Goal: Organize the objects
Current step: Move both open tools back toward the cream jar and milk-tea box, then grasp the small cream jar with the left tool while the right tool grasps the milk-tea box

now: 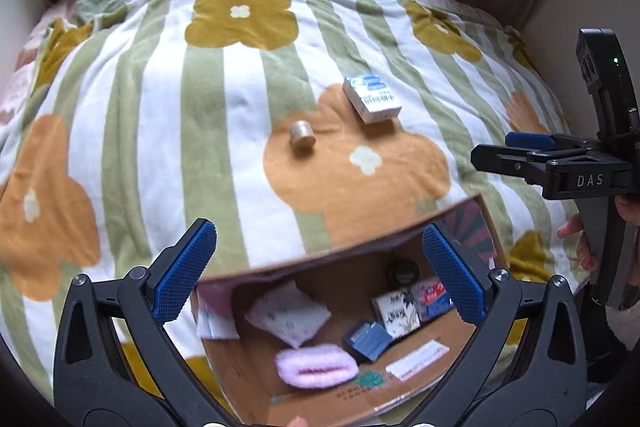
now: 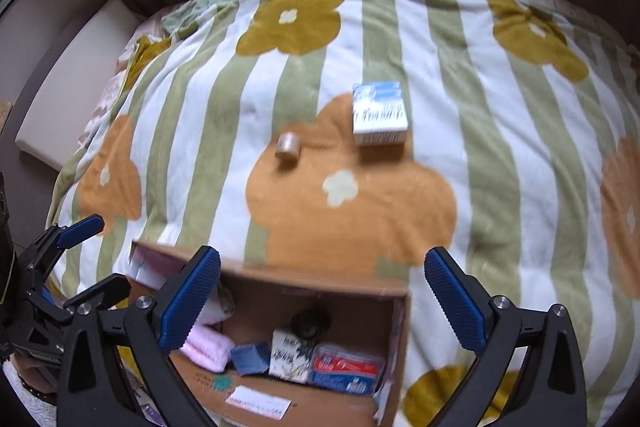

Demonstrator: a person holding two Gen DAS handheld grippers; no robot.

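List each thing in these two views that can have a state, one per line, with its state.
Cardboard box: open, partly filled.
Blue-and-white carton: lying on the blanket, outside the box.
Small roll: on its side on the blanket.
Left claw: open, empty.
Right claw: open, empty.

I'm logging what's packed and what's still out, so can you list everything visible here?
blanket: one, green-and-white stripes with flowers, covering the bed
cardboard box: one, brown, open, near edge
white-and-blue box: one, on blanket
tape roll: one, beige, on blanket left of it
pink fuzzy item: one, in box
dark blue box: one, in box
white patterned box: one, in box
red-and-blue pack: one, in box
white pouch: one, in box
left gripper: open, empty
right gripper: open, empty
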